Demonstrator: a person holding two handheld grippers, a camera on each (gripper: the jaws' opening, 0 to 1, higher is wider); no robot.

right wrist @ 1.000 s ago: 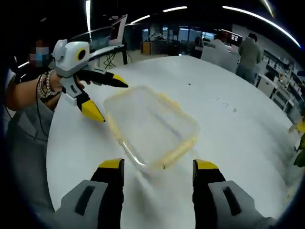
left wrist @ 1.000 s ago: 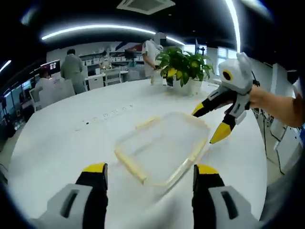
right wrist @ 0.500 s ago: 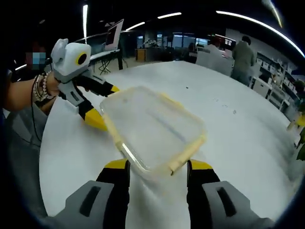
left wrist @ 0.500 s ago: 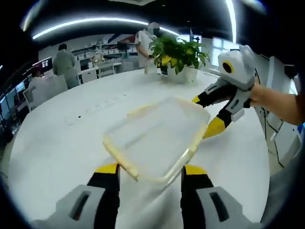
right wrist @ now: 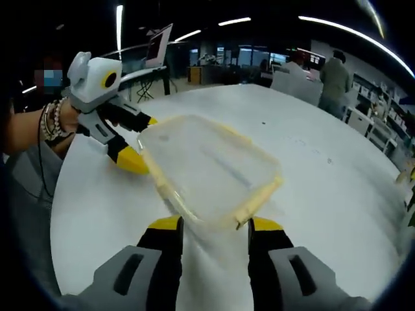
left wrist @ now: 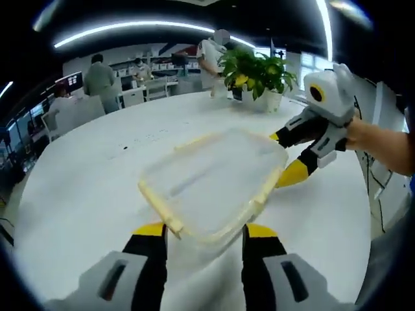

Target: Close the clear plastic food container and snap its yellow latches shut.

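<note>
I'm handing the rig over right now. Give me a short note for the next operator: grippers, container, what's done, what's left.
Left gripper: jaws either side of one short end of the clear container; grip not certain.
Right gripper: same at the opposite end.
Container sits on the white table, lid on top.
Yellow latches run along the edges; whether any is snapped is unclear.
Left: check the lid is seated, then press each latch shut.

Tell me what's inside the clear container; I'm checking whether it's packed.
Through the clear container the white table shows, and no contents can be made out. The edges held at the left gripper and right gripper are covered.
</note>
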